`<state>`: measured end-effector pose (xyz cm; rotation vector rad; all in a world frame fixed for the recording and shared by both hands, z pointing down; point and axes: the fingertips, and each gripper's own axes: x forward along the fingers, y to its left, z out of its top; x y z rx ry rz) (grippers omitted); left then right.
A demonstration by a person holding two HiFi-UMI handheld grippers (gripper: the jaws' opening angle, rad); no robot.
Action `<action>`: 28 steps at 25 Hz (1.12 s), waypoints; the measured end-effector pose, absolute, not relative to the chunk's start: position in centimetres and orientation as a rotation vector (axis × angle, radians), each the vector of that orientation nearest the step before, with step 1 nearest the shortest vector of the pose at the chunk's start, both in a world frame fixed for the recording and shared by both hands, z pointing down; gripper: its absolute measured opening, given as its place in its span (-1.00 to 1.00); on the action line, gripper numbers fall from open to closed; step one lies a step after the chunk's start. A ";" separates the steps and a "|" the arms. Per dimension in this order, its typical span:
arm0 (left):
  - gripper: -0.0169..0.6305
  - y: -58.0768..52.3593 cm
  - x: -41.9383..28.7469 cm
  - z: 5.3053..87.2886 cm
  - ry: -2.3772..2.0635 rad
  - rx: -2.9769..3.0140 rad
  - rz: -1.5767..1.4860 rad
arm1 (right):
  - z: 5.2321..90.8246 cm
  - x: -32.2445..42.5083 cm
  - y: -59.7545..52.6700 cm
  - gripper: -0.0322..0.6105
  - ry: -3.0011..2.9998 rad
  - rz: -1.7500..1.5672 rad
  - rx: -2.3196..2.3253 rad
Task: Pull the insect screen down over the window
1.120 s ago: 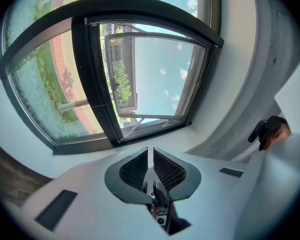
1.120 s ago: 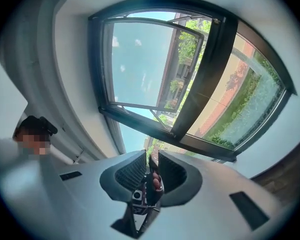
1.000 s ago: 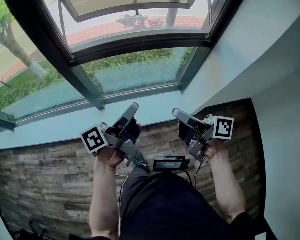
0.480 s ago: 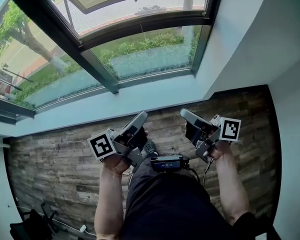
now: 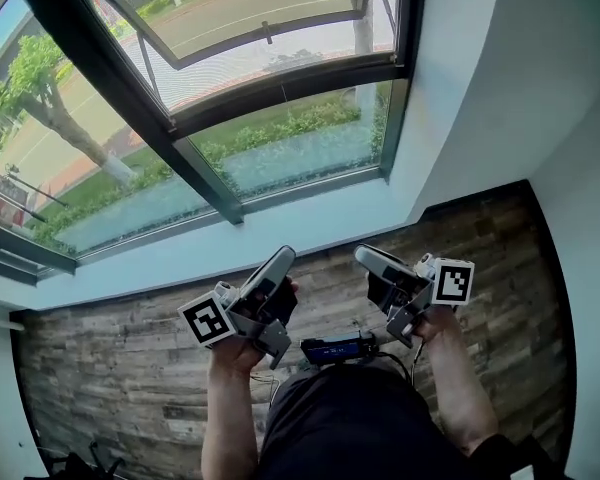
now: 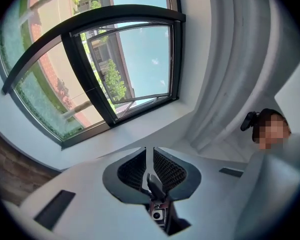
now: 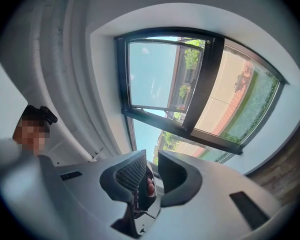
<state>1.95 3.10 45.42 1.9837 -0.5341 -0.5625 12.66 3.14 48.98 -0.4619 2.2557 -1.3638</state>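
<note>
1. Standing at the dark-framed glass window [image 5: 280, 86], the person held both tools low, over the brown wood-plank floor [image 5: 110, 368] and near the pale white sill [image 5: 310, 218].
2. The window was up ahead of both tools and well apart from them. Its upper sash [image 5: 270, 40] was swung outward and open, while the lower panes [image 5: 300, 148] were fixed glass with grass and a tree behind them.
3. I could not pick out the insect screen in any view, whether mesh, pull bar or cassette.
4. The left gripper [image 5: 283, 258] pointed toward the sill. In the left gripper view its grey tongs [image 6: 149, 151] were pressed almost together, with only a thin slit between the ribbed pads [image 6: 132, 170] and nothing pinched.
5. The right gripper [image 5: 365, 256] sat beside it, the two well apart. In the right gripper view its tongs [image 7: 151, 156] stood slightly spread, with the window frame showing through the gap and nothing held.
6. Each tool carried a white cube with a black square marker, left [image 5: 206, 321] and right [image 5: 452, 281].
7. A small black device with a cable [image 5: 332, 348] sat at the person's waist between the forearms.
</note>
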 end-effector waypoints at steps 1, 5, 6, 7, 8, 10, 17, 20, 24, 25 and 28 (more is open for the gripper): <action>-0.82 3.5 1.3 45.5 -0.529 1.981 -0.567 | 49.0 12.2 3.5 -0.66 2.257 -1.364 -0.478; -0.82 5.2 -2.2 45.6 -0.513 1.963 -0.600 | 48.9 9.2 5.3 -0.66 2.270 -1.369 -0.545; -0.82 5.6 -3.0 45.7 -0.507 1.957 -0.611 | 48.9 8.5 5.8 -0.66 2.278 -1.368 -0.564; -0.82 6.0 -3.7 45.8 -0.497 1.952 -0.620 | 48.8 7.9 6.4 -0.66 2.285 -1.366 -0.583; -0.82 6.5 -4.4 45.9 -0.485 1.948 -0.629 | 48.7 7.3 6.9 -0.66 2.289 -1.364 -0.602; -0.82 7.3 -5.4 45.9 -0.453 1.939 -0.650 | 48.5 6.4 8.1 -0.66 2.296 -1.355 -0.642; -0.82 9.5 -6.4 46.2 -0.342 1.919 -0.692 | 47.6 5.0 11.9 -0.69 2.304 -1.334 -0.761; -0.82 9.4 -6.3 46.9 -0.326 1.887 -0.704 | 47.7 5.0 11.9 -0.72 2.306 -1.336 -0.775; -0.82 10.0 -6.7 46.6 -0.340 1.899 -0.707 | 47.0 4.7 12.7 -0.76 2.304 -1.310 -0.739; -0.82 10.2 -6.8 46.3 -0.344 1.904 -0.706 | 46.7 4.6 12.9 -0.77 2.305 -1.300 -0.728; -0.82 10.9 -6.7 45.6 -0.351 1.914 -0.696 | 46.3 4.7 13.3 -0.79 2.302 -1.279 -0.707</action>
